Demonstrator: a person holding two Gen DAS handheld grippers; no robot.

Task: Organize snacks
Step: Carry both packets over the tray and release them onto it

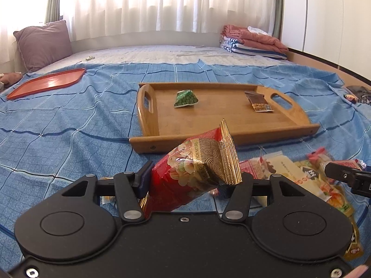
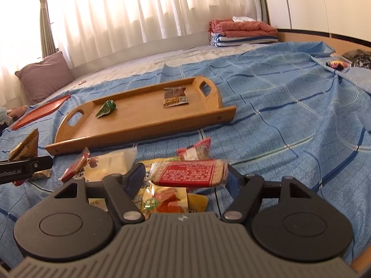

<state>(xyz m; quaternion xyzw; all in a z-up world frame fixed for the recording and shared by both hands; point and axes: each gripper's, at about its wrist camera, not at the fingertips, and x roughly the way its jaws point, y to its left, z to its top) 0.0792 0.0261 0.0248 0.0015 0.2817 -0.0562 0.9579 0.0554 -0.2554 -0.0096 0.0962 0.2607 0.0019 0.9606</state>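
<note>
The left hand-held gripper (image 1: 192, 180) pinches a red and gold packet (image 1: 197, 173) between its pads, the packet tilted up and clear of the bed (image 1: 58, 115), which suits carrying it forward to the wooden tray (image 1: 231, 136) that lies just beyond. The right hand-held gripper (image 2: 183, 178) grips a red biscuit pack (image 2: 190, 172) held flat and crosswise, its ends against the pads; it looks lifted off the snack pile (image 2: 162, 199), probably for the same trip. The pile rests on the blue bedspread near both grippers: a pale wrapper, a yellow bag and several small red packs, loose and overlapping, so there is much left to sort. The wooden tray holds only two things, well apart: a green packet (image 1: 185, 98) toward its left handle and a brown packet (image 1: 258, 103) near its right handle, with bare wood between them. That spacing may mean kinds are being kept separate. A red tray (image 1: 46, 83) sits far left, with nothing on the part that shows.
</note>
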